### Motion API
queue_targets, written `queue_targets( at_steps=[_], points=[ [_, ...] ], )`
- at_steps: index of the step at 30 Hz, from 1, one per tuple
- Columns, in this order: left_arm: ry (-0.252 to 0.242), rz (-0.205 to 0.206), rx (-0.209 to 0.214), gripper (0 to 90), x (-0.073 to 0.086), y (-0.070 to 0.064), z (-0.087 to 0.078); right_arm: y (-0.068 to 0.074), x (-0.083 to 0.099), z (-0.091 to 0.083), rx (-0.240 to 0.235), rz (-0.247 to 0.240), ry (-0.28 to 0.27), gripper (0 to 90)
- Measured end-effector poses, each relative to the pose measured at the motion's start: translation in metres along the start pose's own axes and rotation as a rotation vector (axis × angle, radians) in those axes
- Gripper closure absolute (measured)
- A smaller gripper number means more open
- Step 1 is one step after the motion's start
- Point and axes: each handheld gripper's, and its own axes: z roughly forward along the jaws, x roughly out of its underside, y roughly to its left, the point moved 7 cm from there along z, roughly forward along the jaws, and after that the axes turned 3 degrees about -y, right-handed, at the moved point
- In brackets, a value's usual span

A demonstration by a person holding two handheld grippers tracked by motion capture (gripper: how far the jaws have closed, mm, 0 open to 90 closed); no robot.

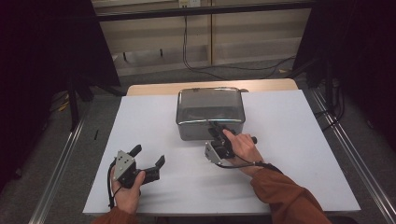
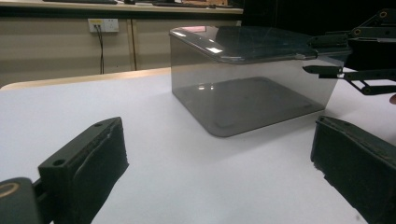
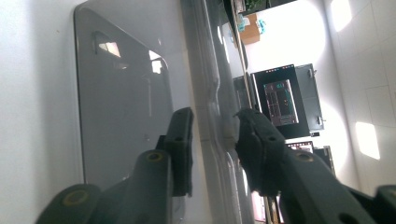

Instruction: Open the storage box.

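Right gripper [image 3: 212, 140] astride box lid [image 3: 212, 84] edge

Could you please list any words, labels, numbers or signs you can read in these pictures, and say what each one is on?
None can be read.
Monitor behind the clear box: its screen shows coloured windows, text too small and blurred.
Wall socket plate: yellow sticker, too small to read.
Cardboard carton: teal marks, blurred.
The box, table sheet and both grippers carry no visible lettering.
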Motion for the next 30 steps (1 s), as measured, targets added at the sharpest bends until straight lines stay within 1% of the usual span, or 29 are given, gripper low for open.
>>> queue_targets(
  at_steps=[1, 2, 4, 5, 7, 10, 15, 16, 20, 22, 25, 26, 29, 30],
  points=[
    [0.0, 0.0, 0.0, 3.3, 0.0, 0.0, 0.0, -0.001, 0.0, 0.0, 0.002, -0.003, 0.0, 67.6],
    [0.0, 0.011, 0.006, 3.3, 0.0, 0.0, -0.001, -0.001, 0.0, 0.0, 0.002, -0.004, -0.001, 69.0],
    [0.0, 0.018, 0.002, 3.2, -0.001, 0.0, -0.001, -0.002, -0.001, -0.001, 0.005, -0.004, -0.007, 72.6],
    [0.0, 0.018, 0.002, 3.2, -0.001, 0.0, -0.001, -0.002, -0.001, -0.001, 0.006, -0.008, -0.008, 74.3],
    [0.006, 0.018, 0.008, 3.2, -0.001, 0.001, -0.001, -0.003, -0.001, -0.001, 0.006, -0.013, -0.012, 75.0],
    [0.009, 0.009, 0.012, 3.2, -0.001, 0.001, -0.001, -0.003, -0.001, -0.001, 0.007, -0.02, -0.01, 75.3],
    [0.017, 0.001, 0.02, 3.8, -0.002, 0.001, 0.0, -0.004, -0.002, -0.002, 0.006, -0.016, -0.006, 75.8],
    [0.011, -0.007, 0.029, 4.6, -0.003, 0.001, 0.0, -0.005, -0.002, -0.002, 0.006, -0.011, -0.008, 75.8],
    [0.006, -0.019, 0.037, 4.7, -0.004, 0.001, 0.001, -0.006, -0.002, -0.002, 0.009, -0.007, -0.009, 75.8],
    [-0.008, -0.025, 0.055, 7.7, -0.007, 0.0, 0.001, -0.005, -0.002, -0.002, 0.012, -0.008, -0.009, 75.8],
    [-0.015, -0.019, 0.049, 7.4, -0.009, 0.0, 0.0, -0.006, -0.002, -0.002, 0.012, -0.006, -0.009, 75.9],
    [-0.014, -0.014, 0.038, 7.0, -0.009, 0.0, 0.0, -0.006, -0.002, -0.002, 0.015, -0.003, -0.007, 75.9],
    [-0.016, -0.023, 0.035, 6.8, -0.01, 0.001, 0.001, -0.007, -0.002, -0.002, 0.015, -0.002, -0.011, 75.9],
    [-0.014, -0.016, 0.02, 6.9, -0.01, 0.002, 0.001, -0.007, -0.002, -0.002, 0.017, -0.001, -0.009, 76.0]
  ],
)
